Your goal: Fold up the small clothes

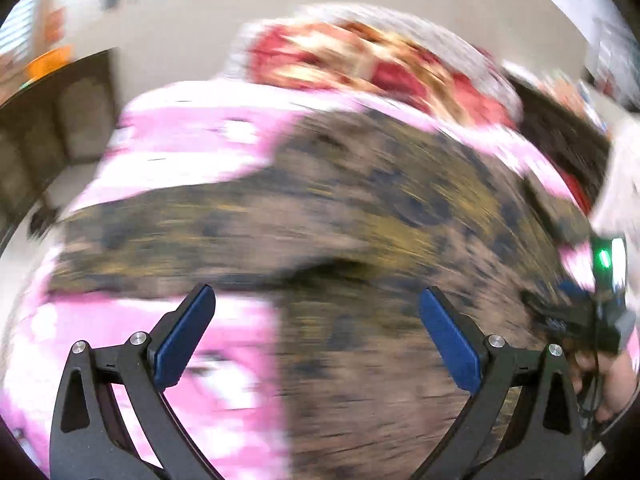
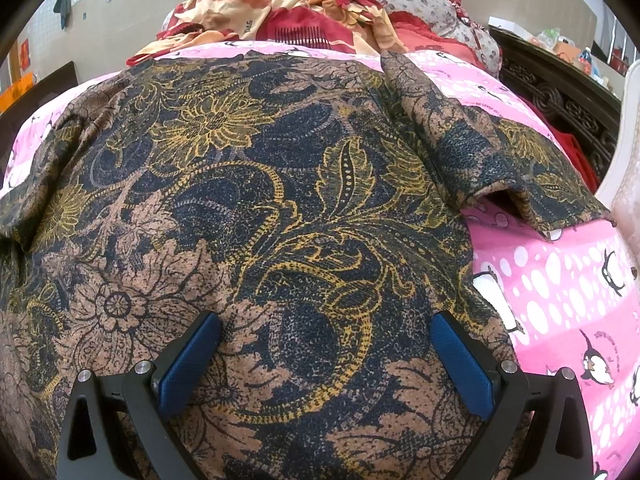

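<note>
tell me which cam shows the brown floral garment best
The right wrist view: the brown floral garment is sharp there, spread on the pink penguin sheet, with a sleeve at right and the open right gripper above it. The left wrist view shows the same garment motion-blurred beyond the open left gripper.

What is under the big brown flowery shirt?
The brown flowery shirt lies on a pink penguin sheet, which shows around its edges. Whatever lies beneath its middle is covered.
</note>
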A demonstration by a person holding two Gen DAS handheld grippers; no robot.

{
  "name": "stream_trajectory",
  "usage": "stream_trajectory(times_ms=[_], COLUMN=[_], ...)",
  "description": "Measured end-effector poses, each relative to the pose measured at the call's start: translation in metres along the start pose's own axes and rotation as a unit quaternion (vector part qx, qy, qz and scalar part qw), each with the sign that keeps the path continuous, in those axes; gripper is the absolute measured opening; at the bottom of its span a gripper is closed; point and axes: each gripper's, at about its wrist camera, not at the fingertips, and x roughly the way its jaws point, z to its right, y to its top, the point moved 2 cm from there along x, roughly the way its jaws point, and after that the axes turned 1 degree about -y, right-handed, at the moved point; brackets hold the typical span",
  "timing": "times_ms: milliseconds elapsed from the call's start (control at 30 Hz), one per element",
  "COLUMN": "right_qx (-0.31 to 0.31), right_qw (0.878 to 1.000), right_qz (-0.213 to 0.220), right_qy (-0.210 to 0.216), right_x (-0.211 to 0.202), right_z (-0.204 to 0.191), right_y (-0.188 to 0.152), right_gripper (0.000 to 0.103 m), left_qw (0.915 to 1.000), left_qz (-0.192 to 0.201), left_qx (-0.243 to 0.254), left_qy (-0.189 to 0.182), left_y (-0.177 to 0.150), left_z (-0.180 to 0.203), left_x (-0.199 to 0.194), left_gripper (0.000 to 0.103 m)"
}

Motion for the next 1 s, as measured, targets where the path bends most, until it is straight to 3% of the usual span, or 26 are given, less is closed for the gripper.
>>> stream_trajectory(times_ms=[100, 167, 233, 267, 433, 533, 633, 767, 833, 1000], right_qx=[0.0, 0.0, 0.0, 0.0, 0.0, -0.001, -0.001, -0.002, -0.003, -0.003], right_qw=[1.0, 1.0, 1.0, 1.0, 1.0, 1.0, 1.0, 1.0, 1.0, 1.0], right_qz=[0.0, 0.0, 0.0, 0.0, 0.0, 0.001, 0.001, 0.0, 0.0, 0.0], right_qy=[0.0, 0.001, 0.0, 0.0, 0.0, -0.001, -0.001, -0.002, -0.003, -0.003], right_x=[0.0, 0.0, 0.0, 0.0, 0.0, 0.0, 0.0, 0.0, 0.0, 0.0], right_z=[0.0, 0.0, 0.0, 0.0, 0.0, 0.0, 0.0, 0.0, 0.0, -0.001], right_y=[0.0, 0.0, 0.0, 0.0, 0.0, 0.0, 0.0, 0.0, 0.0, 0.0], right_gripper=[0.103, 0.103, 0.103, 0.103, 0.103, 0.103, 0.103, 0.103, 0.103, 0.103], left_qw=[0.9941, 0.9802, 0.9558, 0.9483, 0.9394, 0.9286, 0.9245, 0.9183, 0.9154, 0.9255], left_qz=[0.032, 0.026, 0.02, 0.015, 0.028, 0.023, 0.027, 0.016, 0.014, 0.015], left_qx=[-0.098, -0.195, -0.293, -0.317, -0.339, -0.367, -0.377, -0.394, -0.402, -0.378], left_qy=[0.035, 0.027, -0.006, -0.015, -0.039, -0.049, -0.047, -0.03, -0.025, -0.017], left_y=[-0.002, -0.012, -0.026, -0.028, -0.014, -0.011, -0.011, -0.013, -0.016, -0.014], left_z=[-0.082, -0.137, -0.183, -0.196, -0.219, -0.225, -0.228, -0.236, -0.239, -0.235], left_x=[-0.02, -0.02, -0.012, -0.006, 0.012, 0.024, 0.023, 0.033, 0.037, 0.041], left_gripper=[0.102, 0.102, 0.097, 0.095, 0.08, 0.066, 0.051, 0.014, 0.009, 0.007])
